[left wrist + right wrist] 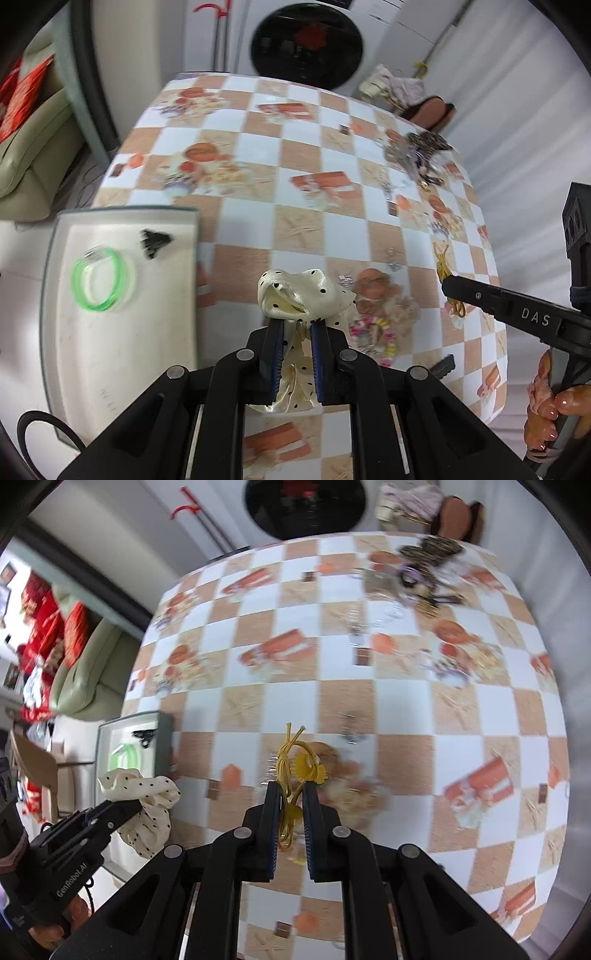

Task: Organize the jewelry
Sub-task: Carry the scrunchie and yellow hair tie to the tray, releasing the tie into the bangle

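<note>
1. One cream polka-dot scrunchie (295,295), lower centre of the left wrist view.
2. One yellow cord necklace (291,775), centre of the right wrist view.
3. One white tray (122,332), at lower left, holding one green bangle (99,280) and one black hair clip (153,242).
4. One tangled jewelry heap (417,155), upper right, too blurred to count.
5. One beaded bracelet (373,328), lower centre.

A lived-in home, likely a laundry corner beside a sitting room; a front-loading washing machine (306,42) stands at top centre beyond the table's checked picture cloth (258,155); a pale green sofa (88,664) with red cushions (48,624) fills the left edge.
</note>
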{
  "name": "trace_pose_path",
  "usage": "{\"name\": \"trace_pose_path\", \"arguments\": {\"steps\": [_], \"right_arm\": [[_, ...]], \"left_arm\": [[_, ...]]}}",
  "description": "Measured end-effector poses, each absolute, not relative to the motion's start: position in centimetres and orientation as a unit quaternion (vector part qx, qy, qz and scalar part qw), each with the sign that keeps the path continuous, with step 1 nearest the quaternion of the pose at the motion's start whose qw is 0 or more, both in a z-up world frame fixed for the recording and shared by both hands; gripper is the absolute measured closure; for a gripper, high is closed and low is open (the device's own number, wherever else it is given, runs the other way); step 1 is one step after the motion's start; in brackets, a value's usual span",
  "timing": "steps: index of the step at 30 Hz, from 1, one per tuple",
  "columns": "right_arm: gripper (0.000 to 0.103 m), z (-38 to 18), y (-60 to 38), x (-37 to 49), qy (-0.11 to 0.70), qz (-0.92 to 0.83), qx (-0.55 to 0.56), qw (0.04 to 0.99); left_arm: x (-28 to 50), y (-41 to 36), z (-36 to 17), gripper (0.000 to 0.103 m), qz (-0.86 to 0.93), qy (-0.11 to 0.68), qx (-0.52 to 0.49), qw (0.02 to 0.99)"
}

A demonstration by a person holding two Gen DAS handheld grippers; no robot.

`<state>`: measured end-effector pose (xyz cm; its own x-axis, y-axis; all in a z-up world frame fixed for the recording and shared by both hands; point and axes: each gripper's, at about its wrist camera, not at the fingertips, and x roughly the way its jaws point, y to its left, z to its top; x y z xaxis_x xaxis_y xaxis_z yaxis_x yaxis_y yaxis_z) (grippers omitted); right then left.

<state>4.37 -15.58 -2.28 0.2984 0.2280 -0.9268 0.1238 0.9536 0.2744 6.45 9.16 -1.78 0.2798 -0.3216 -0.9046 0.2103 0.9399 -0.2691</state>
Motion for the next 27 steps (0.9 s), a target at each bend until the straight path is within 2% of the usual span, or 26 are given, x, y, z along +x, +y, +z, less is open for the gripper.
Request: {"name": "trace_pose_path", "arguments": {"steps": [15,27], "right_arm": [[0.09,-1.3,-1.1,8.3,0.599,0.158,0.066,0.782],[0.09,-3.8,10.5,11.4,0.613,0.24,0.025,0.752]], "left_arm": [[4.6,22.1,-3.6,0.086,-0.048,0.576,-0.116,0.807],[4.1,28.8,-7.1,0.086,0.031,0.584,-0.136,0.799]]}}
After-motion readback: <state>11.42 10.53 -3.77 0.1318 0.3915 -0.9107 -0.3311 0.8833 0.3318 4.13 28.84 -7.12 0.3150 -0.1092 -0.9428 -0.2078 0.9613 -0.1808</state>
